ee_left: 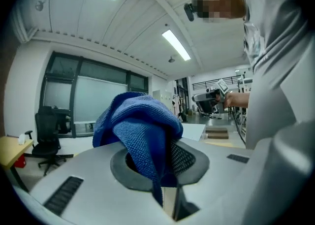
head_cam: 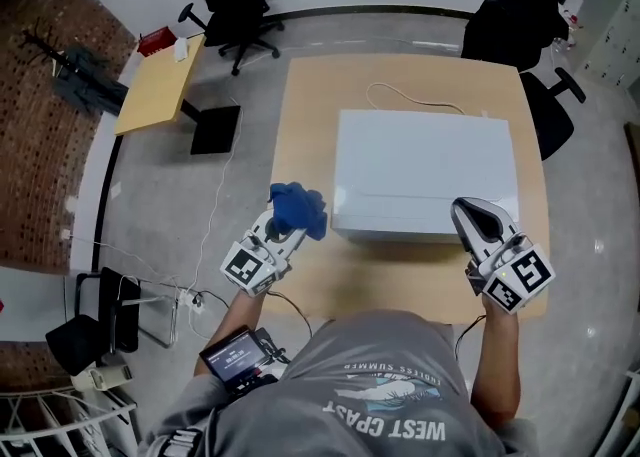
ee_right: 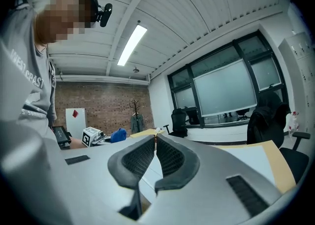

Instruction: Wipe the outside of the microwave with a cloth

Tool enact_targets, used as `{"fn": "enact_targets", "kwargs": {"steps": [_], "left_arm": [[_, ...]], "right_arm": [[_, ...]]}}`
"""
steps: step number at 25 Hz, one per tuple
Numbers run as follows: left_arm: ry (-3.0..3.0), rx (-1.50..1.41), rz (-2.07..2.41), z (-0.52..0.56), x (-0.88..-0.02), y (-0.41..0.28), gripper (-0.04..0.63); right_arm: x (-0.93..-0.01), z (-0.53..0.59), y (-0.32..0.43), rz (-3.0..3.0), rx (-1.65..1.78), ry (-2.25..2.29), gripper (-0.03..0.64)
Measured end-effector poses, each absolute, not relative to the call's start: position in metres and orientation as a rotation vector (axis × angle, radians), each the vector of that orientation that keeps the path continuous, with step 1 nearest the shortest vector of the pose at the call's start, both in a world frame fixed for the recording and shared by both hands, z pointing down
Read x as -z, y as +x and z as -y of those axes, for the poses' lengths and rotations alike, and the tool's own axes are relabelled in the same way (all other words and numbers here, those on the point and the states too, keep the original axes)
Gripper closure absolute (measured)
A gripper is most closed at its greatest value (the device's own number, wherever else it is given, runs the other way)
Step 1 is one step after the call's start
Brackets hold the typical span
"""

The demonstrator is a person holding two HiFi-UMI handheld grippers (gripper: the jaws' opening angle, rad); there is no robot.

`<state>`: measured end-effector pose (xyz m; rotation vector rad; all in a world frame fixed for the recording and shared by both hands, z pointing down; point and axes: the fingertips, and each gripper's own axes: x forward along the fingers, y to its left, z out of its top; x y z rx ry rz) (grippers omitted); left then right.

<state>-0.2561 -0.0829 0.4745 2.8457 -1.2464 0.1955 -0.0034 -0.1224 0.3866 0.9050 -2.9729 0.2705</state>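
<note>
Fingers (ee_left: 184,157) of the left gripper (head_cam: 287,232) are clamping a blue cloth (head_cam: 297,209). The fabric is bunching up over the pads and one fold is trailing down between the nearly closed jaws. This gripper is holding the cloth just beside the front left corner of the white microwave (head_cam: 425,173); whether the cloth is touching the casing cannot be determined.

The right gripper (head_cam: 463,209) is hovering at the microwave's front right corner. Its fingers (ee_right: 135,160) are meeting at the tips and gripping nothing.

Surroundings: the microwave is sitting on a light wooden table (head_cam: 300,115). A thin power cord (head_cam: 400,95) is looping across the tabletop behind the appliance. Nothing is lying between the cloth and the microwave's near side. Beyond the table, black office chairs are standing at the far left (head_cam: 235,5) and far right (head_cam: 520,20). A smaller wooden desk (head_cam: 155,95) is standing to the left, carrying a red item (head_cam: 157,41). A flat black square (head_cam: 215,130) is lying on the floor beside it, and a white cable (head_cam: 228,180) is running along the floor. A small screen device (head_cam: 235,355) is hanging at the person's waist.

Count: one microwave, one cloth, two grippers, two office chairs, two wooden surfaces, one power cord.
</note>
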Motion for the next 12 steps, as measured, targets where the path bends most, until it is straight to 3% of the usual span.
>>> {"fn": "enact_targets", "kwargs": {"steps": [12], "left_arm": [[2.925,-0.096,1.249,0.066,-0.388,-0.194,0.52]], "right_arm": [[-0.365,0.08,0.075,2.943,-0.285,0.894,0.594]]}}
